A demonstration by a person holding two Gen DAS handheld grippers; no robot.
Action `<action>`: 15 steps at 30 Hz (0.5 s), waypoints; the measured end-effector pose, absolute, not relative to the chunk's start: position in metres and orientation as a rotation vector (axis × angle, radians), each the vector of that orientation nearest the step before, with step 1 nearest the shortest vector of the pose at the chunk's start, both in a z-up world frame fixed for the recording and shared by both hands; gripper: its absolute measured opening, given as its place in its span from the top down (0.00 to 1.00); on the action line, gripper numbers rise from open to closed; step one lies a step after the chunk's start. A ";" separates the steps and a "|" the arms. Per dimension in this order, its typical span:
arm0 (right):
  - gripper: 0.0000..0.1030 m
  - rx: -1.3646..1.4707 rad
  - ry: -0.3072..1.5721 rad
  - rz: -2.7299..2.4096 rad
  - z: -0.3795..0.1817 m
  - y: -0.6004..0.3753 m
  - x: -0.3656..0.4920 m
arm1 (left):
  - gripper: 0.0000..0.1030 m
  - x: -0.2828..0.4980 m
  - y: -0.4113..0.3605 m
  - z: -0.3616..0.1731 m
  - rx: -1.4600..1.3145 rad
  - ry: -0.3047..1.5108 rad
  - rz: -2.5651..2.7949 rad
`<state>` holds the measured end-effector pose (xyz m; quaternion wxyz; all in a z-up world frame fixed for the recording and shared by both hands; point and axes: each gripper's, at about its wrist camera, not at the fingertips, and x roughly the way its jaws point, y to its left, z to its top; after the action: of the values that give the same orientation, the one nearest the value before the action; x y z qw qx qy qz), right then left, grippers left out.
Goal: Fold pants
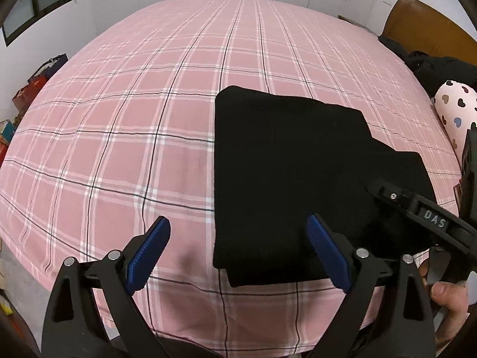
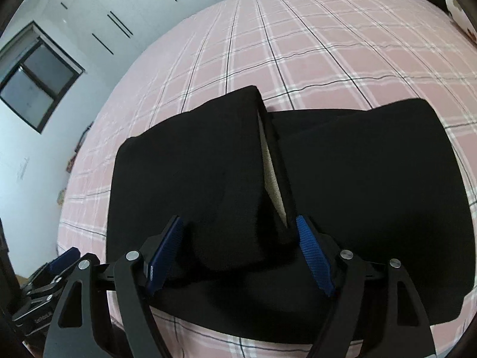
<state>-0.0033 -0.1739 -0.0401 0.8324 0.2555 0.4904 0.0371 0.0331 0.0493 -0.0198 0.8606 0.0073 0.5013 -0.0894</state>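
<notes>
**Inspector:** Left wrist view first. What do you have?

**Operator:** My left tongs (image 1: 238, 247) stand wide apart and hold nothing. The black pants (image 1: 301, 179) lie folded on the pink plaid bed (image 1: 119, 137), ahead and to the right of these tongs. The right-side pad (image 1: 326, 253) sits over the bundle's near left corner; the left-side pad is over bare sheet. The bundle's long axis runs away from me, slanting slightly right. The right tongs (image 1: 384, 191) come in from the right edge over the near right part of the cloth; I cannot read their jaw state from here.

**Inspector:** Right wrist view?

**Operator:** The pants (image 2: 372, 179) fill the ground directly ahead of and under my right tongs (image 2: 238, 247). The jaws stand apart, with a raised fold of black cloth between the two pads; neither pad looks pressed into it, so I judge no clamp. A pale lining strip (image 2: 272, 176) shows in the opening of that fold, just ahead of the right-side pad. The left tongs (image 2: 59, 261) show low at the far left, beside the cloth's edge.

**Inspector:** Which hand is nearer?

**Operator:** The right, in my judgement. It sits squarely over the bundle; the left only overlaps a corner.
</notes>
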 end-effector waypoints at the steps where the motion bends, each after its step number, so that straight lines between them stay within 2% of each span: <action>1: 0.49 0.542 1.044 0.086 -0.041 -0.173 -0.003 | 0.12 0.033 0.049 -0.020 0.012 1.053 -0.187; 2: 0.57 0.565 1.046 0.111 -0.043 -0.173 -0.003 | 0.12 0.032 0.050 -0.020 0.010 1.053 -0.185; 4: 0.64 0.592 1.046 0.118 -0.042 -0.172 -0.004 | 0.12 0.031 0.050 -0.021 0.012 1.055 -0.181; 9: 0.68 0.651 0.993 0.165 -0.019 -0.172 -0.009 | 0.12 0.026 0.050 -0.021 0.016 1.063 -0.180; 15: 0.70 0.604 0.801 0.191 0.061 -0.204 -0.036 | 0.12 0.013 0.051 -0.007 -0.013 1.044 -0.225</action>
<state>-0.0360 -0.2039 0.0607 0.8725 0.2890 0.3833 0.0915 0.0130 0.0512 -0.0066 0.8607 -0.0060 0.4976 -0.1072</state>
